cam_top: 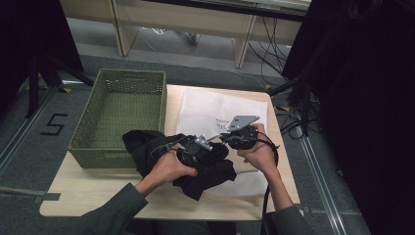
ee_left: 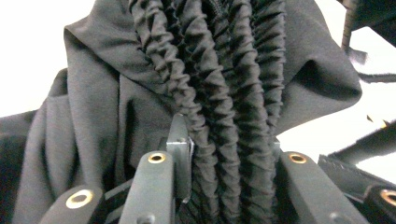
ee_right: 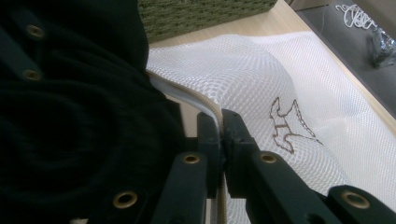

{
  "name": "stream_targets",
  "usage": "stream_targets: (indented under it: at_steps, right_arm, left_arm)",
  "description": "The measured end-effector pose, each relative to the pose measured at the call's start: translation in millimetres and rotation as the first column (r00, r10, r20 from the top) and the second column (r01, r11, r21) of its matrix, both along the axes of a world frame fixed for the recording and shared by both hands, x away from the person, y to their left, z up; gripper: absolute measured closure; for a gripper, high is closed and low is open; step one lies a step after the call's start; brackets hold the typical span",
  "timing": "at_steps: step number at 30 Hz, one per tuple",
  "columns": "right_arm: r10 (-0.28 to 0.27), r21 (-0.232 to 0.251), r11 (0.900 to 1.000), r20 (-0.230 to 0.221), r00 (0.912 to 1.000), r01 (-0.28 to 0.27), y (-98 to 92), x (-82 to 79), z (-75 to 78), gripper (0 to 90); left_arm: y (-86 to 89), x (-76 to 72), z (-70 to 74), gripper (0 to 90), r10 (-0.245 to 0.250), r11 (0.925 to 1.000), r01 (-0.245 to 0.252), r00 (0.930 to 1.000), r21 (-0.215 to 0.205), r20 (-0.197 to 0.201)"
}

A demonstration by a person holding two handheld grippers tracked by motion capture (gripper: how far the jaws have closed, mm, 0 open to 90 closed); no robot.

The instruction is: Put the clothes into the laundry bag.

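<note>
A black garment [cam_top: 208, 169] lies bunched at the mouth of a white mesh bag [cam_top: 215, 110] on the table. My left gripper [cam_top: 195, 147] is shut on the garment's gathered elastic band [ee_left: 224, 93], which fills the gap between its jaws [ee_left: 229, 154]. My right gripper [cam_top: 230, 137] is shut on the bag's pale rim [ee_right: 205, 105], its jaws pressed together [ee_right: 220, 128] and holding the opening up. In the right gripper view the black garment [ee_right: 79, 116] sits against that rim on the left, and the mesh bag [ee_right: 261, 79] with its brown printed mark spreads out to the right.
A green woven basket [cam_top: 120, 115] stands at the table's left, with part of the garment draped against its near corner. The wooden table [cam_top: 88, 188] ends close to the person's forearms. Cables and dark stands crowd the floor to the right.
</note>
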State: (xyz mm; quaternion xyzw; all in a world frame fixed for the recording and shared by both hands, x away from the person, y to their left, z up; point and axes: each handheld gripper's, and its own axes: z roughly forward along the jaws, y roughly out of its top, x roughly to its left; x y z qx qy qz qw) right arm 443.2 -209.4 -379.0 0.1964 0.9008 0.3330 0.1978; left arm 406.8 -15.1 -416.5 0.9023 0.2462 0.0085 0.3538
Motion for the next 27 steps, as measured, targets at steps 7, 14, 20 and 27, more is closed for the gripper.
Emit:
stream_targets:
  at_steps: [7, 14, 20, 27]
  right_arm:
    - [-0.014, 0.002, 1.000, -0.006, 0.9999, 0.014, -4.8, 0.6, 0.9, 88.1]
    - [-0.021, 0.002, 1.000, -0.023, 0.9995, 0.021, -14.6, 3.2, -5.5, 87.9]
    - [-0.025, 0.005, 1.000, -0.036, 0.9990, 0.026, -15.2, 2.2, -8.3, 87.6]
    - [-0.019, 0.002, 1.000, -0.046, 0.9988, 0.019, -15.5, 2.6, -10.0, 87.3]
  left_arm:
    - [-16.6, 19.2, -28.5, 59.5, 0.130, 0.9915, -0.130, 0.9915, 0.008, 0.007]
    - [-16.9, 10.1, -16.7, 33.4, 0.165, 0.9861, -0.165, 0.9858, -0.020, 0.031]
    - [-4.8, -18.9, -0.6, 26.7, 0.082, 0.9939, -0.088, 0.9916, 0.065, 0.101]
    - [28.0, -47.4, 26.2, 24.1, 0.053, 0.9946, -0.069, 0.9798, 0.077, 0.192]
